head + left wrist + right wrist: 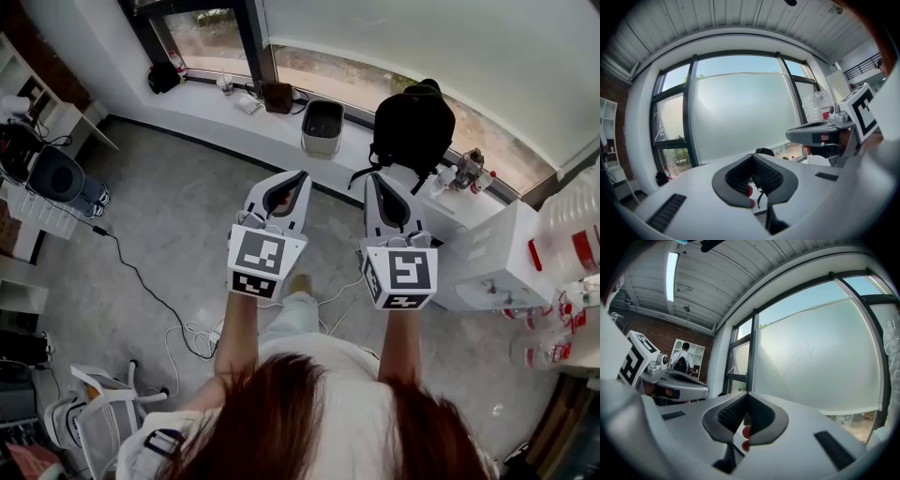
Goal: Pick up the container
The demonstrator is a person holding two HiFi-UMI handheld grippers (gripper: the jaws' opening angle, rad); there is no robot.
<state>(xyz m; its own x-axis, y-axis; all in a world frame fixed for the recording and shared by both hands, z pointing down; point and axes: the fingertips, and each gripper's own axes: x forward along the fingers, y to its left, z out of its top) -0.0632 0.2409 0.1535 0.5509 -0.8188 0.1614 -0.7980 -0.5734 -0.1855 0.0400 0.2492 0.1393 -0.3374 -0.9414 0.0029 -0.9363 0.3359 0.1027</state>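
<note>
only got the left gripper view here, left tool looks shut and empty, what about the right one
observer: The right tool is shut too. Its own view shows the pads together with nothing between them.
operator: ok where are the containers, i barely see any
observer: In the head view, clear containers with red labels stand by the white table, off to the right of the right tool and well apart from it.
operator: anyone else in the room
observer: Yes. The right gripper view shows a person in a white top standing at the white shelves by the brick wall, back turned to us.
</note>
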